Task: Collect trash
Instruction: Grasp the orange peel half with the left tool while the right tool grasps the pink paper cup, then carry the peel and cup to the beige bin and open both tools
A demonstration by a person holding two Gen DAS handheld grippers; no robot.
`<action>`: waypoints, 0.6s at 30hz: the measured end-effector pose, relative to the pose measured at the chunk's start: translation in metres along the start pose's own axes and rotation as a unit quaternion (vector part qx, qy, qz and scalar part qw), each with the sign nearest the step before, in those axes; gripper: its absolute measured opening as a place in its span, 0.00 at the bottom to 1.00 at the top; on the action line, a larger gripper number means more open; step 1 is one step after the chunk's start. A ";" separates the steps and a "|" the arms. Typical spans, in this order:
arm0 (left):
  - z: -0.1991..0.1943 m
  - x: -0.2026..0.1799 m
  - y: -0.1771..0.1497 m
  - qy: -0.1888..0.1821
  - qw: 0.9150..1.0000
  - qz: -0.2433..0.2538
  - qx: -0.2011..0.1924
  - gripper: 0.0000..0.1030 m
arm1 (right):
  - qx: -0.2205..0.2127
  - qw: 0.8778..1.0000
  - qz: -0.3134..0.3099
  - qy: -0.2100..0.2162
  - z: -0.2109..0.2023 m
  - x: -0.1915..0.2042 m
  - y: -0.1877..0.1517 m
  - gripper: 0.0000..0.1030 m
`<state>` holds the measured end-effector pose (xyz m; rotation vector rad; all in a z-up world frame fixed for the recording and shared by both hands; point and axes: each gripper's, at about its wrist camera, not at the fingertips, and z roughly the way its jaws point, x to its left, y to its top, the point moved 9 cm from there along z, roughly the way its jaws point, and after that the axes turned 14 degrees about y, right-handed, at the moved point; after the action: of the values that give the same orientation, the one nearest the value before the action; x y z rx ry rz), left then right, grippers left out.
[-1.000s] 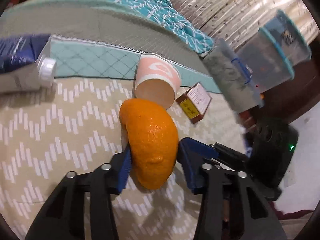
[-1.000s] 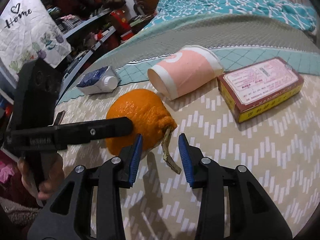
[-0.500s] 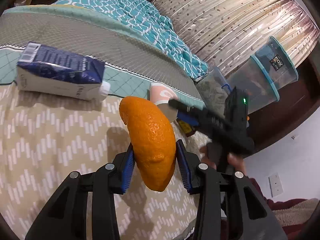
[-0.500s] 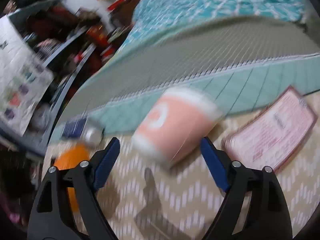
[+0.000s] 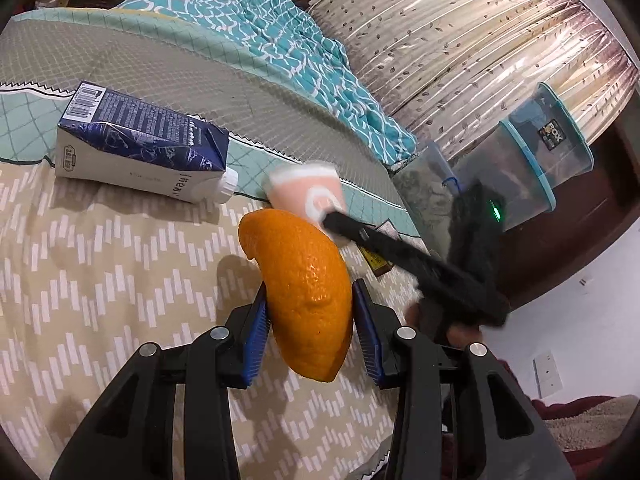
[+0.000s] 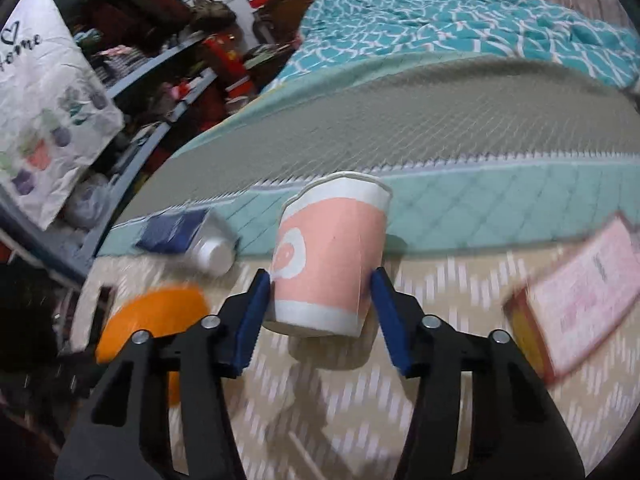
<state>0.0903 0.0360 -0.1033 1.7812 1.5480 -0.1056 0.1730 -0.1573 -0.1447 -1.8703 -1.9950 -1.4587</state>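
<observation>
Left wrist view: "BOX" label on stacked clear container by curtain.

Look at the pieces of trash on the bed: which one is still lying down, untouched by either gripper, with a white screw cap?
The dark blue carton; the orange peel and paper cup sit between gripper jaws.

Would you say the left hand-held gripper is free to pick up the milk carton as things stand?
Probably not yet. The left hand-held gripper is shut on the orange peel, so its jaws are occupied. The carton itself lies unobstructed on the bed; dropping the peel first should free the way.
</observation>
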 end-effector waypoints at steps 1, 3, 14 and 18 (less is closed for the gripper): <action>0.000 -0.003 -0.001 -0.001 1.000 0.002 0.000 0.36 | -0.003 1.000 0.002 -0.001 -0.008 -0.001 -0.008 0.51; 0.001 -0.010 -0.002 -0.007 1.000 0.008 0.005 0.36 | -0.012 1.000 0.025 0.004 -0.033 -0.013 -0.026 0.50; 0.058 -0.100 -0.044 -0.047 0.989 0.106 0.087 0.36 | -0.107 0.992 0.064 -0.029 -0.156 -0.052 -0.077 0.47; 0.082 -0.127 -0.062 -0.041 0.983 0.142 0.114 0.36 | -0.101 0.991 0.076 -0.029 -0.171 -0.064 -0.092 0.11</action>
<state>0.0360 -0.1164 -0.1257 2.1311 1.2497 -0.2215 0.0248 -0.2984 -0.1409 -2.1152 -1.7372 -1.6343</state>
